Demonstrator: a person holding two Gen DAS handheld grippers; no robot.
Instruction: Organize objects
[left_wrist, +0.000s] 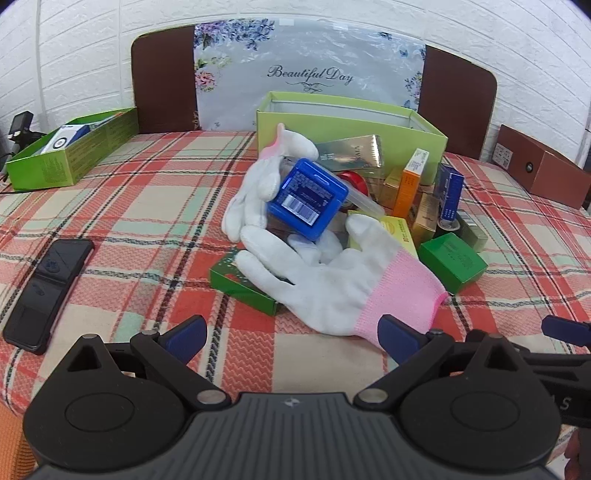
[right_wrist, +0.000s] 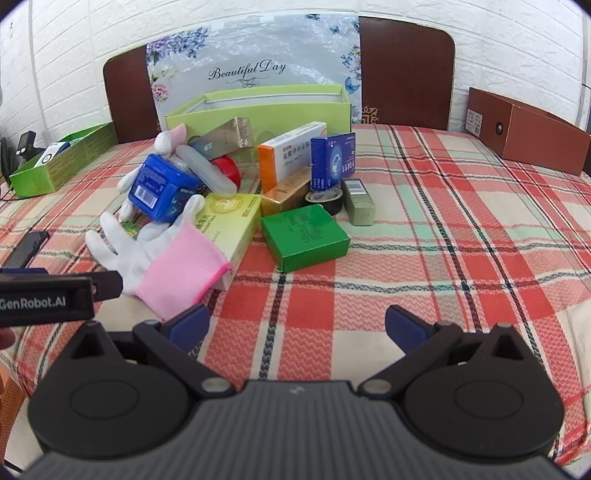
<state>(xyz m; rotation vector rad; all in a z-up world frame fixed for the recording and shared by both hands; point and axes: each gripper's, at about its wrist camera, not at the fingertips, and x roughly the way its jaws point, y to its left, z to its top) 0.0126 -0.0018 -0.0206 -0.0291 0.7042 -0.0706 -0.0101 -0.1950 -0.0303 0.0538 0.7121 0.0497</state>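
Left wrist view: nearest the camera, the left gripper (left_wrist: 291, 334) has its blue-padded jaws spread wide with nothing between them, hovering over the red, green and cream plaid bedcover (left_wrist: 129, 206). Just ahead lies a white knit glove with a pink cuff (left_wrist: 332, 273), draped over a flat green carton (left_wrist: 240, 284). A second white glove (left_wrist: 255, 192) lies behind it, and a blue plastic square case with a barcode label (left_wrist: 308, 197) rests tilted between the two. To the right lies a jumble of small cartons, and behind it stands a large open pale-green box (left_wrist: 351, 129).

Right wrist view: the right gripper (right_wrist: 297, 325) likewise has its jaws spread and empty over bare cover. A green cardboard box (right_wrist: 304, 236) lies closest ahead.

The sorting looks barely begun. A sensible start, I judge, is to lift the loose glove aside first, since it hides the carton's edges, then to grip the boxes across their narrow sides.
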